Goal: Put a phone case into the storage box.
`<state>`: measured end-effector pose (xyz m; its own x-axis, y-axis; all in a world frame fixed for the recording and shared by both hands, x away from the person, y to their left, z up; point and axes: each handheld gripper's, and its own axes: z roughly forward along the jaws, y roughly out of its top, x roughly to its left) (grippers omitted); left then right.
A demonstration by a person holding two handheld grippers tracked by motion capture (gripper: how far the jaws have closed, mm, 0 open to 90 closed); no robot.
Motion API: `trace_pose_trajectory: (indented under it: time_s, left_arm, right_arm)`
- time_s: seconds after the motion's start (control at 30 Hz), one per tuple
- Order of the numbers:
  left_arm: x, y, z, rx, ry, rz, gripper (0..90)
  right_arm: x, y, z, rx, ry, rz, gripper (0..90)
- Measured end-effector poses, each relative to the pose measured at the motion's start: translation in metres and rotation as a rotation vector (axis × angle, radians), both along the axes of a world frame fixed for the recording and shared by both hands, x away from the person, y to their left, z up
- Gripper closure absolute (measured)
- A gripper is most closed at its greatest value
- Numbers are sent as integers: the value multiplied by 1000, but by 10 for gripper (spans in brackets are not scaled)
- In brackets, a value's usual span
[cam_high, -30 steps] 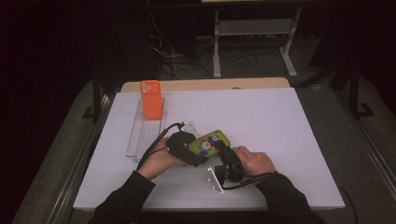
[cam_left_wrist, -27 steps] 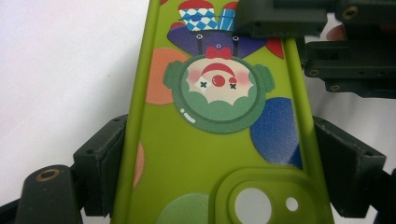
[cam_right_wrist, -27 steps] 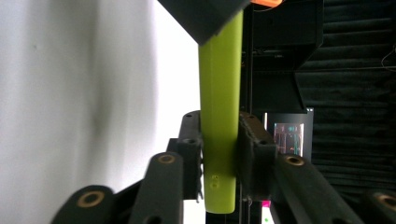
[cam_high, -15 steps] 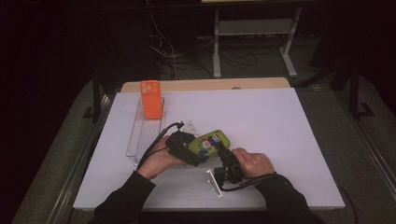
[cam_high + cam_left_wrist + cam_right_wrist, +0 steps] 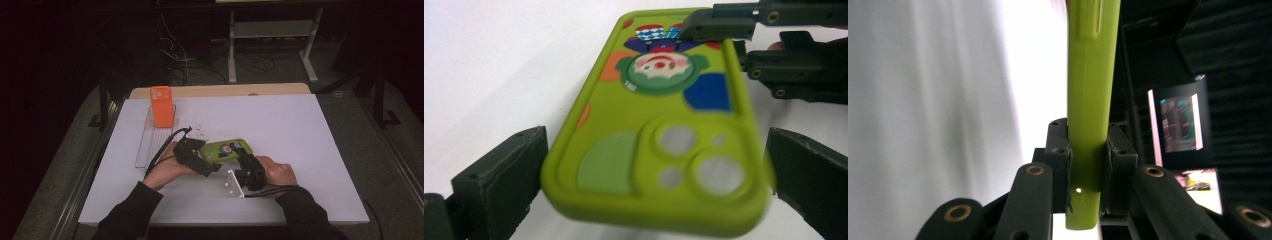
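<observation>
Right gripper [image 5: 1087, 165] clamped on green phone case [image 5: 226, 149]; left gripper [image 5: 656, 175] just opened, jaws wide either side — best withdrawn straight back, without brushing the case.

The phone case [image 5: 227, 149] is near the front of the tabletop [image 5: 310, 130]; behind it to the left, another case [image 5: 162, 106] stands on a tray [image 5: 145, 147].

High view looks forward-down over table [image 5: 320, 150], both gripper views close, sharing green phone case [image 5: 659, 125]
</observation>
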<state>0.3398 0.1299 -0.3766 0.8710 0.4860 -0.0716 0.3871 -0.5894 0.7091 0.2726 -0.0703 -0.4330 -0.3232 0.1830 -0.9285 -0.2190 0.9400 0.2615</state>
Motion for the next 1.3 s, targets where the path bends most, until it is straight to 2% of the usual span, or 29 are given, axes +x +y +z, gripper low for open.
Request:
trace_pose_trajectory:
  time_s: [0.07,0.13,0.23,0.33,0.37,0.43,0.5,0.57,0.6,0.63,0.73,0.8,0.87,0.93,0.97,1.0,1.1,1.17,1.23,1.3]
  left_arm:
    - [1,1,1,-4,-3,8,0]
    - [1,2,1,-13,-5,20,0]
    - [1,2,1,-18,-5,25,0]
    - [3,2,1,-3,-12,12,0]
    - [2,2,0,-8,1,23,0]
    - [2,2,0,-6,3,25,0]
    - [1,0,-1,-31,11,43,0]
    - [2,0,-1,-36,6,43,0]
    - [2,1,0,-21,2,36,0]
    - [2,1,-1,-35,5,41,0]
    - [2,1,-1,-42,4,49,0]
    - [3,3,0,-22,-2,38,0]
    - [4,3,1,-15,-10,31,0]
    - [5,4,1,-1,-16,26,0]
    - [4,4,0,-17,-13,42,0]
    - [5,4,1,-8,-13,40,0]
    - [5,5,0,-19,-10,53,0]
    - [5,6,1,-15,-18,54,0]
    - [4,6,2,-25,-13,66,0]
    - [4,6,2,-46,-5,75,0]
  right_arm:
    - [1,-2,2,15,38,-5,758]
    - [1,-5,4,62,101,-19,758]
    - [3,-9,8,159,155,-39,758]
    - [8,-14,12,194,204,-42,758]
    - [7,-14,13,231,237,-54,758]
    - [8,-16,14,270,281,-66,759]
    - [9,-17,15,339,324,-84,758]
    - [11,-19,17,364,363,-80,758]
    - [12,-20,18,370,367,-76,758]
    - [12,-20,18,404,393,-87,758]
    - [14,-22,19,452,431,-93,758]
    - [16,-24,20,489,471,-98,758]
    - [18,-25,20,546,515,-105,758]
    - [19,-27,20,576,546,-107,758]
    - [20,-27,20,588,565,-108,758]
    - [21,-28,20,598,577,-106,758]
    - [24,-29,20,624,615,-109,758]
    - [25,-30,19,657,647,-118,758]
    - [26,-31,19,686,682,-128,758]
    - [29,-32,18,735,731,-143,758]
